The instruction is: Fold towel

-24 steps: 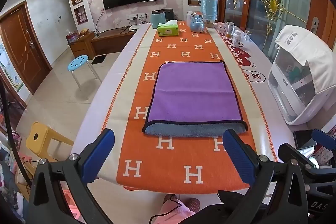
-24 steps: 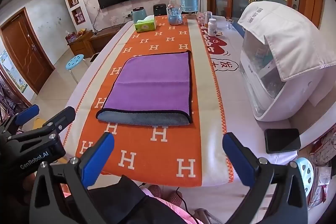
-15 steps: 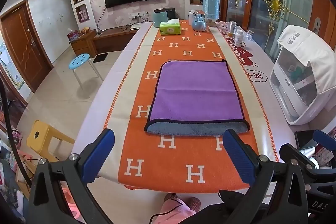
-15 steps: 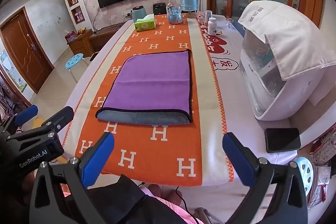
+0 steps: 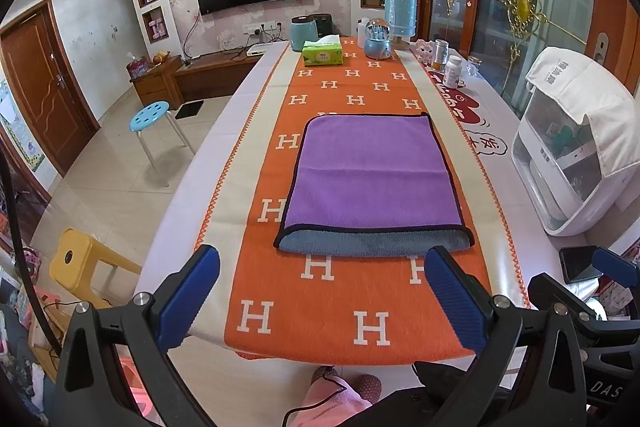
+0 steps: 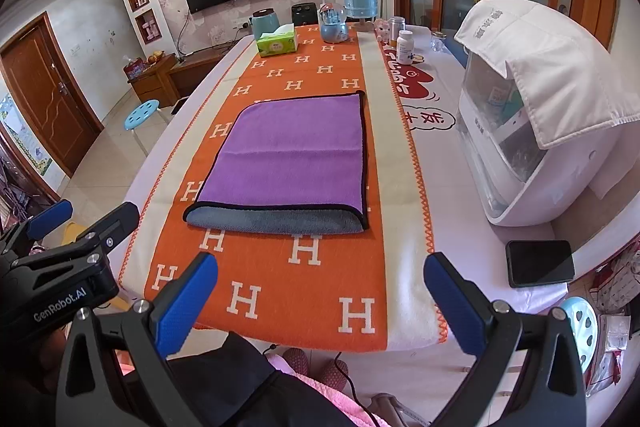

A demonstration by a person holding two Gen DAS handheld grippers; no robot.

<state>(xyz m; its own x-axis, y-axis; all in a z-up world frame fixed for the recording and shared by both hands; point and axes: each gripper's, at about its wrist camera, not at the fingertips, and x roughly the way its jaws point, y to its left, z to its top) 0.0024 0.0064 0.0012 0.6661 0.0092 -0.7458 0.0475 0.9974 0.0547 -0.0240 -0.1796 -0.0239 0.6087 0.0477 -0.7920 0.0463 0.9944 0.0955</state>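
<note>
A purple towel [image 5: 372, 171] with a black hem lies folded flat on the orange H-patterned runner [image 5: 344, 311]; its grey underside shows along the near edge. It also shows in the right wrist view [image 6: 292, 159]. My left gripper [image 5: 320, 297] is open and empty, held above the table's near end, short of the towel. My right gripper [image 6: 320, 301] is open and empty, also at the near end, to the right of the left gripper [image 6: 60, 255].
A white appliance [image 6: 536, 115] with a cloth cover stands at the right. A black phone [image 6: 540, 263] lies near the right front corner. A green tissue box [image 5: 322, 53], jars and bottles stand at the far end. Stools stand on the floor at the left.
Both grippers have drifted slightly; the towel sits a little farther ahead in both views. Nothing was taken hold of or let go.
</note>
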